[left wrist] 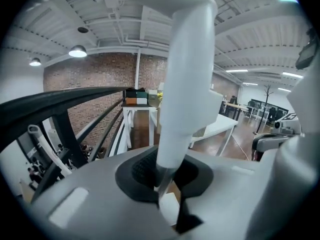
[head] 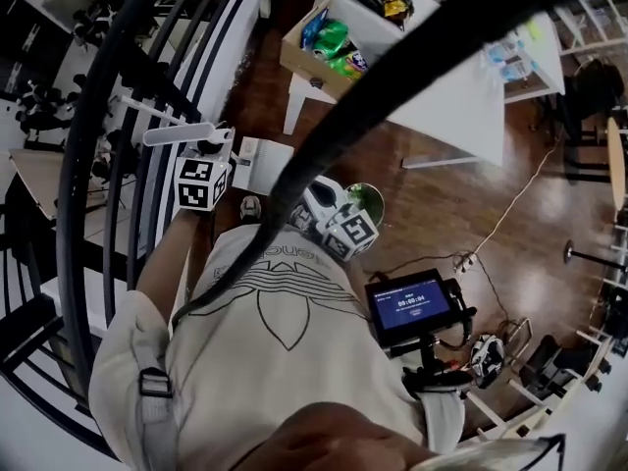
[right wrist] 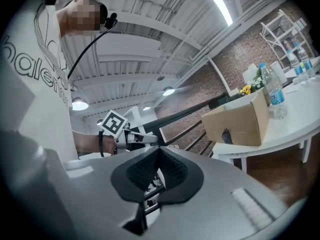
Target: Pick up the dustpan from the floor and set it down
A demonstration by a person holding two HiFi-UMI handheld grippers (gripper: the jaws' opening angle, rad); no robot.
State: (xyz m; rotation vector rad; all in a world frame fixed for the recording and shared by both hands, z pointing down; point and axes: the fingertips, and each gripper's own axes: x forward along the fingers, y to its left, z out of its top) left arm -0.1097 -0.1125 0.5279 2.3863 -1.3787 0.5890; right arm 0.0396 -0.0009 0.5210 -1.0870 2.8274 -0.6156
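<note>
White plastic identifies the dustpan handle (left wrist: 187, 74), which rises steeply out of the left gripper (left wrist: 167, 184). The jaws are pinched onto the handle's narrow lower end. In the head view the handle (head: 177, 133) projects sideways from the left gripper (head: 208, 160), close beside the black railing (head: 108, 145) and clear of the wooden floor (head: 442, 224). The pan end of the dustpan cannot be identified with certainty in any view. The right gripper (right wrist: 150, 184) has its jaws drawn nearly together with nothing between them and is carried near the person's chest.

The step in hand appears to be carrying the dustpan toward set-down. Recommended procedure:
- Maintain the pinch, since a grip on the narrow end lets the long handle swing.
- Move the handle away from the railing bars before lowering.
- Lower slowly and release only once the pan rests flat on the floor.
- Hold the right gripper out of the path.
</note>
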